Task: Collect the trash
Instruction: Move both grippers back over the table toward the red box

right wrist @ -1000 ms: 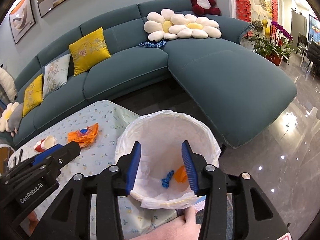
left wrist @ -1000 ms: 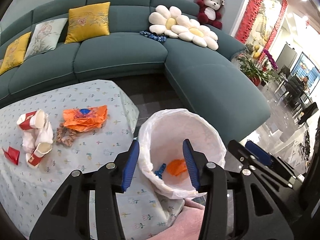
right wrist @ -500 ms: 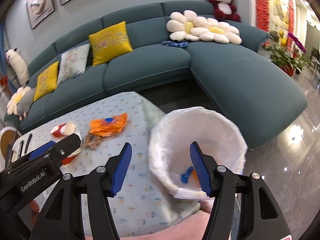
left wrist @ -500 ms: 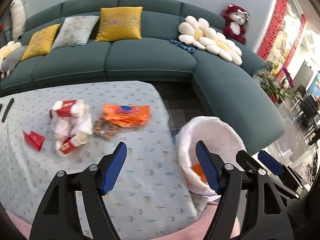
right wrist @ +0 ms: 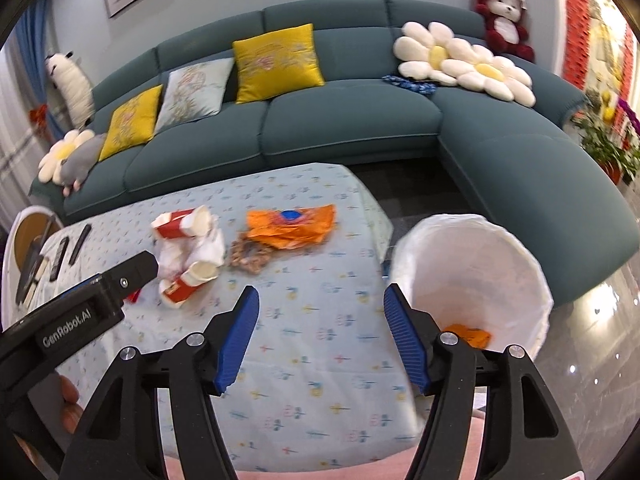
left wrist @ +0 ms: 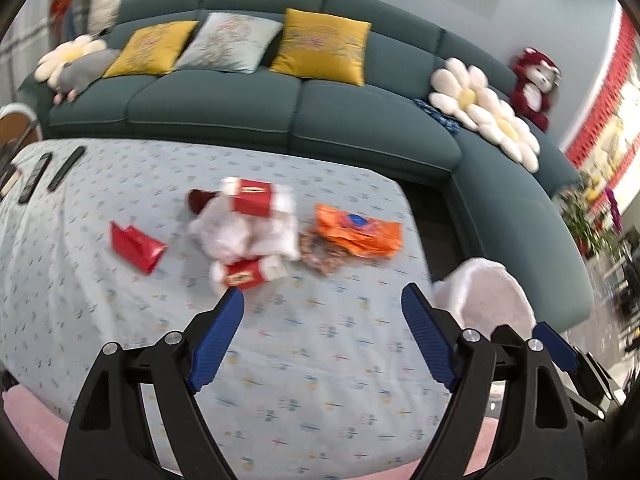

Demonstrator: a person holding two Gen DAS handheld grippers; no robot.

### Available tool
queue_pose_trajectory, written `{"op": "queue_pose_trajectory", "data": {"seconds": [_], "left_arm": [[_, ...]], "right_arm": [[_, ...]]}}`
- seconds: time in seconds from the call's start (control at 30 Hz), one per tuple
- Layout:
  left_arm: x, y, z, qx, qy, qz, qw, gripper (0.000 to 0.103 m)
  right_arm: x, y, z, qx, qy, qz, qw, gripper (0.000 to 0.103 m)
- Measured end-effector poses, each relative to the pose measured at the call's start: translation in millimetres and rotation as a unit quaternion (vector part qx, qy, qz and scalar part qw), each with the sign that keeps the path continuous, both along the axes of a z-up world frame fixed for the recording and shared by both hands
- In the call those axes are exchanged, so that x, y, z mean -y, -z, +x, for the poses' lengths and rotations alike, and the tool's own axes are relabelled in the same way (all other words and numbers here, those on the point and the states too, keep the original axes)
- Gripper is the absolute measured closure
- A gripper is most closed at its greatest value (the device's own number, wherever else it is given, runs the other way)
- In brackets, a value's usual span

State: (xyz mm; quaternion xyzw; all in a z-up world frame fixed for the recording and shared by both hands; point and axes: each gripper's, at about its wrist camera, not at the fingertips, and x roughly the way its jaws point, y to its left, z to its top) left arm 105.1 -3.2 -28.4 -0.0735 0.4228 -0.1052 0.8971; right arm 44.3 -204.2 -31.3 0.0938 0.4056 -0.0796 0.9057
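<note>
Trash lies on the table with the pale blue cloth (left wrist: 320,344): red-and-white paper cups with crumpled white tissue (left wrist: 248,232), a red wrapper (left wrist: 136,246), an orange snack bag (left wrist: 356,232) and a brownish crumpled wrapper (left wrist: 320,254). The same pile shows in the right wrist view: cups and tissue (right wrist: 190,248), orange bag (right wrist: 292,226). A white-lined trash bin (right wrist: 472,268) stands right of the table with orange trash inside (right wrist: 468,334). My left gripper (left wrist: 322,312) is open and empty above the table, near the cups. My right gripper (right wrist: 320,312) is open and empty between table and bin.
A teal sectional sofa (right wrist: 344,124) with yellow and pale cushions, flower pillows and a red plush toy curves behind the table. Dark remotes (left wrist: 48,172) lie at the table's far left. A glossy floor and potted plants (right wrist: 608,140) are to the right.
Both grippers have swung left from over the bin toward the table and opened wider. The trash pile now sits ahead of the left gripper.
</note>
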Motion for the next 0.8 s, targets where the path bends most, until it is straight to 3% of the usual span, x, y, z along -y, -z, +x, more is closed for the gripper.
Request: {"op": "queue_pose_trajectory", "data": {"seconds": [0.27,0.4,0.6,0.8], "left_arm": [[-65,17,20,-0.026,-0.072,-0.008,0.997,0.022],[-92,31,35,-0.04,-0.097,0.006,0.9945,0.02],[-136,64,69,-0.077,-0.152,0.01,0.9854,0.02],[-156,98,98,-0.105,-0.171,0.023,0.9793,0.02]], "right_arm": [[-45,10,19,-0.012,-0.032,-0.001,0.999,0.038],[-62,19,29,-0.02,-0.04,0.003,0.999,0.038],[-80,36,53,-0.038,-0.044,0.016,0.998,0.038],[-93,54,84,-0.058,-0.042,0.024,0.997,0.038]]}}
